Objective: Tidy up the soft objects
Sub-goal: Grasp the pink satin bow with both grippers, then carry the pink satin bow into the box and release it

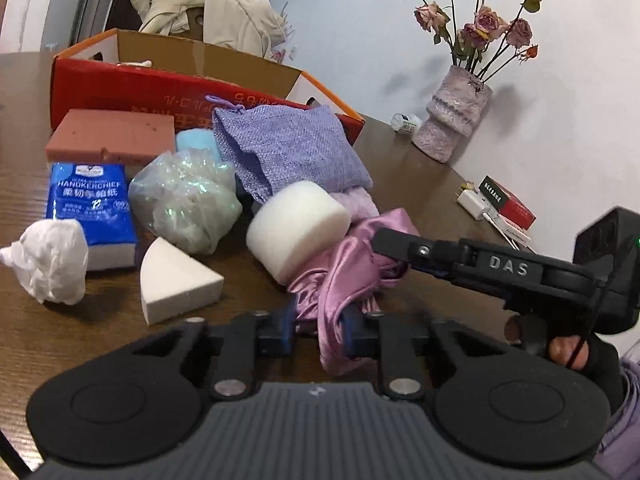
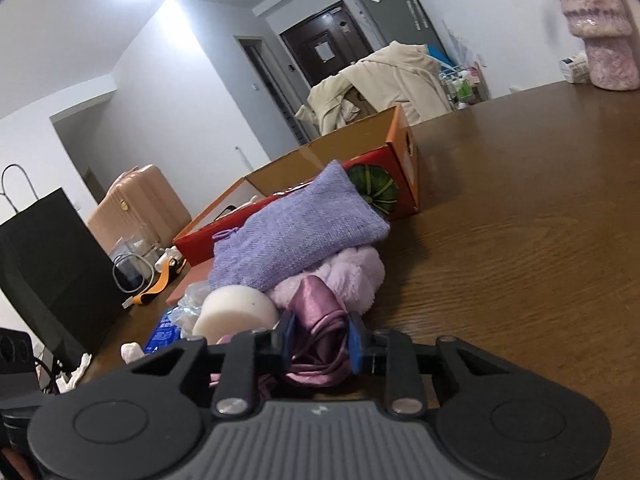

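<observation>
A pink satin cloth lies bunched on the brown table in front of a pile of soft things. My left gripper is shut on its near end. My right gripper is shut on the same satin cloth from the right side; it shows in the left wrist view too. A white round sponge rests against the cloth. Behind it lie a purple woven pouch and a pink fluffy item.
An open red-orange cardboard box stands behind the pile. Near it are a pink sponge block, a blue tissue pack, a clear plastic bundle, a white wedge sponge and crumpled white paper. A vase of dried roses stands at right.
</observation>
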